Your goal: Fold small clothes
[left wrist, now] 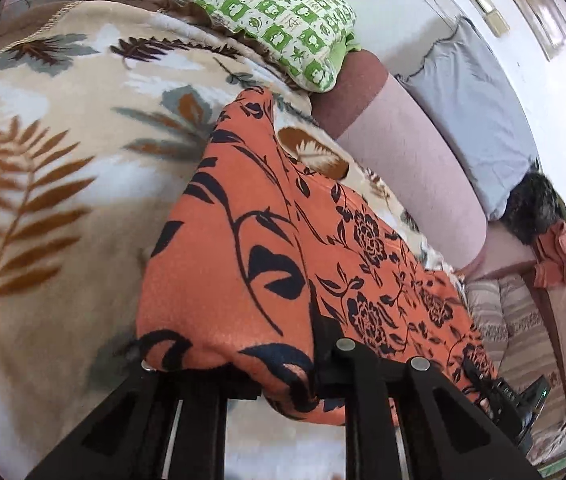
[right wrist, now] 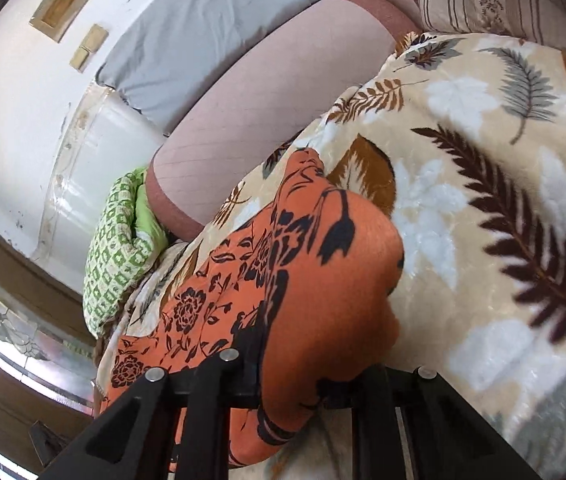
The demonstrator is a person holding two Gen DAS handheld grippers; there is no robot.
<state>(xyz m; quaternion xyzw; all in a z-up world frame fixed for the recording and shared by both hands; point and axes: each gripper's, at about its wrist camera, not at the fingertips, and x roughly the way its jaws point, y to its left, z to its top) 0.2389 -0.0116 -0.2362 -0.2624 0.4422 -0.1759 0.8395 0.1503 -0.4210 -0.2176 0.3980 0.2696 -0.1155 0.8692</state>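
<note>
Between the two fingers of each claw sits a bunch of the orange cloth (left wrist: 283, 248). The left claw (left wrist: 283, 380) holds one end of it. The right claw (right wrist: 295, 380) holds the other end, and its fingers stand fairly wide with the cloth bulging through the gap. I cannot see the fingertips of either claw, because the cloth covers them.

In front of both claws the rest of the orange cloth lies stretched out on the leaf blanket (left wrist: 51, 168) that covers the bed. It has black flowers on it. Its far tip points away from the claws, toward the green pillow (left wrist: 267, 20) and the pink bolster (left wrist: 411, 176).

What could go wrong? The cloth is soft and slippery-looking, so I think one end could slide out of a claw if it is pulled too hard. Then the fold would come out crooked. If one claw lifts higher than the other, the cloth could twist or bunch up. A finger could also pinch the fluffy blanket under the cloth and drag it along. The far tip could stay stuck on the fuzzy blanket and make a wrinkle.

I see no box, basket or bag near the claws, so nothing sits inside anything here.
</note>
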